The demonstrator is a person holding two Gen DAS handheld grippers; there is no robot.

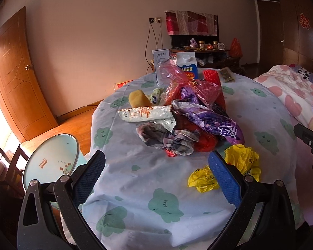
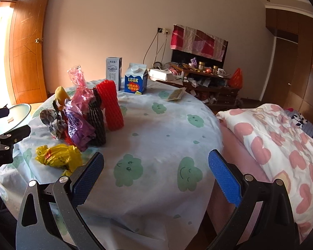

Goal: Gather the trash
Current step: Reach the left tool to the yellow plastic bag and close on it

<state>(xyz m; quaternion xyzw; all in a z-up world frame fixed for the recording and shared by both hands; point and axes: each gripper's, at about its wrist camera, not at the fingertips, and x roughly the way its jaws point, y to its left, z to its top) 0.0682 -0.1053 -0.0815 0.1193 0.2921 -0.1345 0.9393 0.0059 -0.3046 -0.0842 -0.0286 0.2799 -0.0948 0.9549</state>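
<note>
A heap of trash lies on the round table [image 1: 148, 179]: a white snack wrapper [image 1: 146, 113], a purple wrapper [image 1: 215, 120], a pink plastic bag [image 1: 185, 83], a crumpled grey wrapper [image 1: 167, 138], a yellow sponge-like lump [image 1: 138, 99], red foam netting [image 2: 111, 106] and crumpled yellow bags [image 1: 242, 158]. My left gripper [image 1: 156, 179] is open and empty, just short of the heap. My right gripper [image 2: 156, 179] is open and empty over the bare cloth, right of the yellow bag [image 2: 59, 157]. A pale blue bin [image 1: 52, 160] stands left of the table.
A blue-and-white carton [image 2: 135, 81] and a tall white carton [image 2: 113, 73] stand at the table's far side, a flat packet [image 2: 176, 93] beside them. A bed [image 2: 281, 145] with a heart-print quilt lies right. A wooden door [image 1: 16, 79] is left, a cluttered cabinet [image 2: 206, 79] behind.
</note>
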